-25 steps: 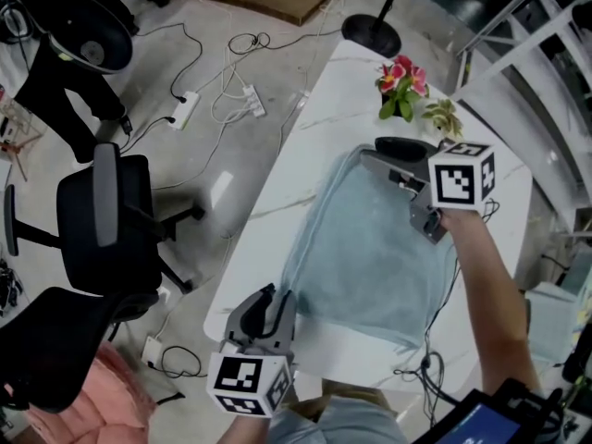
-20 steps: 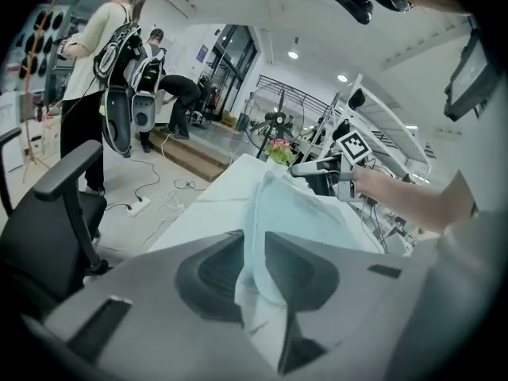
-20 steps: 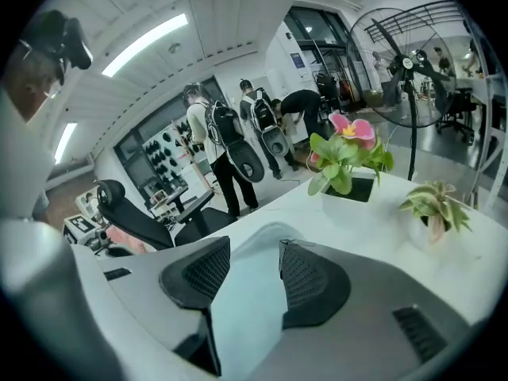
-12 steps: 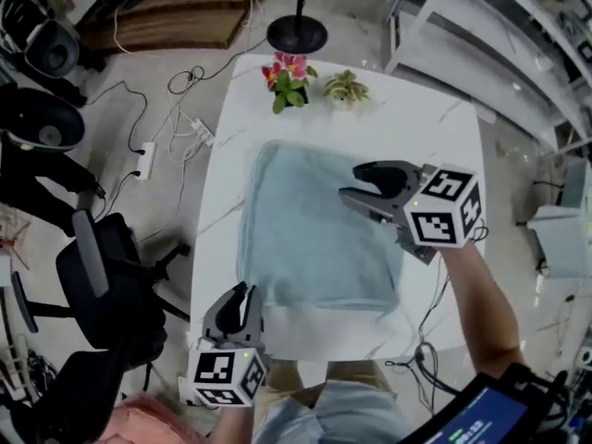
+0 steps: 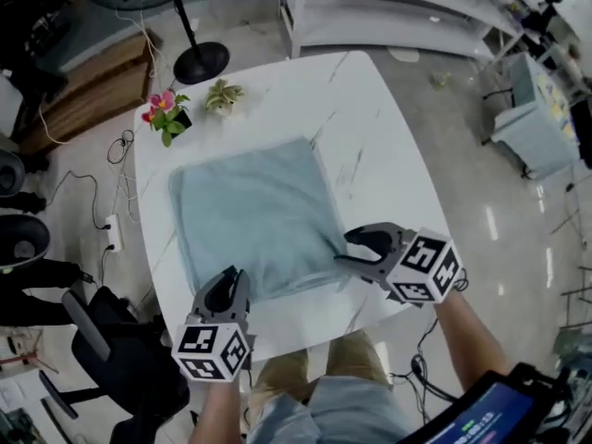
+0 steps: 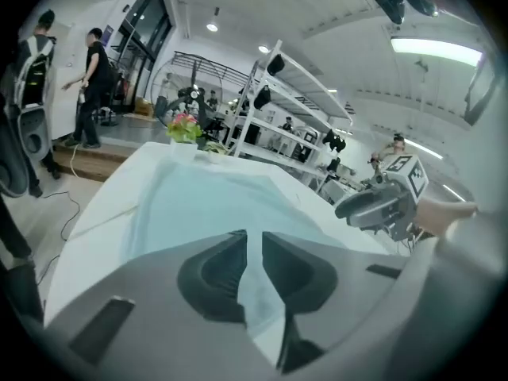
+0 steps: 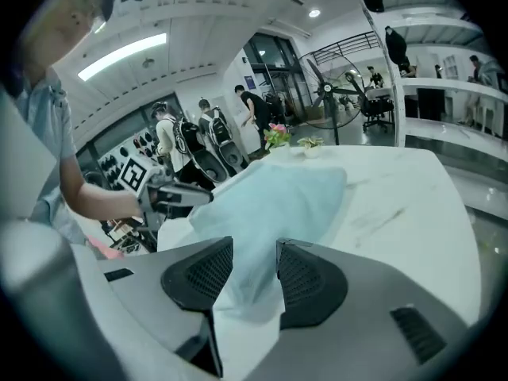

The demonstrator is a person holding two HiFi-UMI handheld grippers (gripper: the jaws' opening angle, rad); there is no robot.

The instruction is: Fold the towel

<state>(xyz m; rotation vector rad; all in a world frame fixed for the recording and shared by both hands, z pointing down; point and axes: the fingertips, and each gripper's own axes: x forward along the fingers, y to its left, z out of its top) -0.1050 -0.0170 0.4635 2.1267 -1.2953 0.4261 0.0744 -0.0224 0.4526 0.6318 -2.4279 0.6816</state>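
Towel (image 5: 245,215) lies flat on surface (image 5: 370,128), ahead of both your grippers.
Left gripper (image 5: 228,289): jaws just been closing, narrow gap left, tips over towel's near edge. Cloth looks unpinched, though view is tight.
Right gripper (image 5: 354,248): jaws apart, also just closing, towel's near right corner in line between them.
Wide bare surface to right of right gripper.
Flowers (image 5: 163,111) far beyond left gripper, clear of towel's far edge.
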